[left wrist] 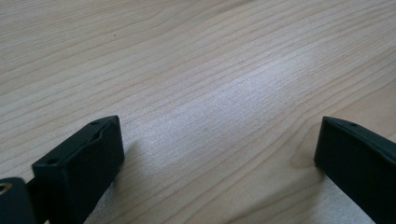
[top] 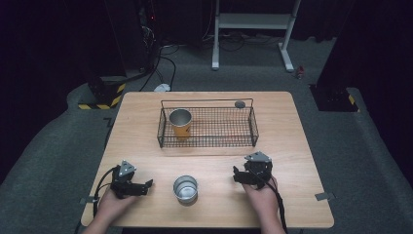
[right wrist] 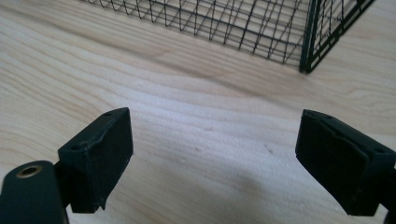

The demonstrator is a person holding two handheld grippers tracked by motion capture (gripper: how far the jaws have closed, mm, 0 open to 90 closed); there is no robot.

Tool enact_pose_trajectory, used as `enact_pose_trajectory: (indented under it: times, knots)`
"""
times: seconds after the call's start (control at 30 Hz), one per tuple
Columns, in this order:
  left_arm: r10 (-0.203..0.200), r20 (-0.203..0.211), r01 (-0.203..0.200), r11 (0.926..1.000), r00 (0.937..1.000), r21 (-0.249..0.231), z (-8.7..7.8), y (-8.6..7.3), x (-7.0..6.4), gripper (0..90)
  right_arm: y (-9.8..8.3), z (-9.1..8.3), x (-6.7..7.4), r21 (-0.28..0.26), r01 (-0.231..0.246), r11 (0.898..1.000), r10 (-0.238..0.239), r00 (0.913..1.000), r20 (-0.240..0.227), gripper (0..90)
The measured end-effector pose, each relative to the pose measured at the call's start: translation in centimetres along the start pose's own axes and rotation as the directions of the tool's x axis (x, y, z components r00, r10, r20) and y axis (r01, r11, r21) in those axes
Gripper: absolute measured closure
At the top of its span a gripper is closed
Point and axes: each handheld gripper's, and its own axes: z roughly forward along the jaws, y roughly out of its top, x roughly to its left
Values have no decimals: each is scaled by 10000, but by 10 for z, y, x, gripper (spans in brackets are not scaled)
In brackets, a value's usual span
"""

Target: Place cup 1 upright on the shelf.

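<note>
A small steel cup (top: pixel 185 188) stands upright near the front edge of the wooden table (top: pixel 292 146), between my two hands. To its left, my left gripper (top: pixel 147 185) lies low over the table and points toward the cup. Its jaws are open over bare wood (left wrist: pixel 217 144), with nothing between them. My right gripper (top: pixel 237 175) is to the right of the cup, open as well, with bare table between its jaws (right wrist: pixel 215 140). An orange cup with a metal rim (top: pixel 180 123) stands in the left end of the black wire basket (top: pixel 207 142).
The basket sits mid-table, and its near corner (right wrist: pixel 308 51) is just ahead of my right gripper. A small grey round object (top: pixel 239 104) lies by the basket's back rail. Cables and a white desk frame (top: pixel 253 22) are on the floor beyond the table.
</note>
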Motion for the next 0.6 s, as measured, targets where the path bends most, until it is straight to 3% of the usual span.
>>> enact_pose_trajectory:
  times: [0.1, 0.2, 0.33, 0.6]
  knots:
    - [-31, 7, 31, 10000, 10000, -4, 0, 0, 0, 27, 2, 1, 3, -239, 169, 9996, -169, 9999, -10, 114]
    - [-1, 23, 1, 10000, 10000, 26, 0, 0, 0, 22, 4, -1, 5, -308, 293, 9991, -306, 9985, -447, 114]
    - [36, 19, -36, 10000, 10000, 14, 1, 1, 0, 12, 4, -6, 4, -658, 274, 9975, -312, 9979, -569, 114]
    - [-20, 45, 20, 10000, 10000, 11, 2, 1, 0, 3, 0, -6, 11, -597, 586, 9965, -629, 9953, -738, 116]
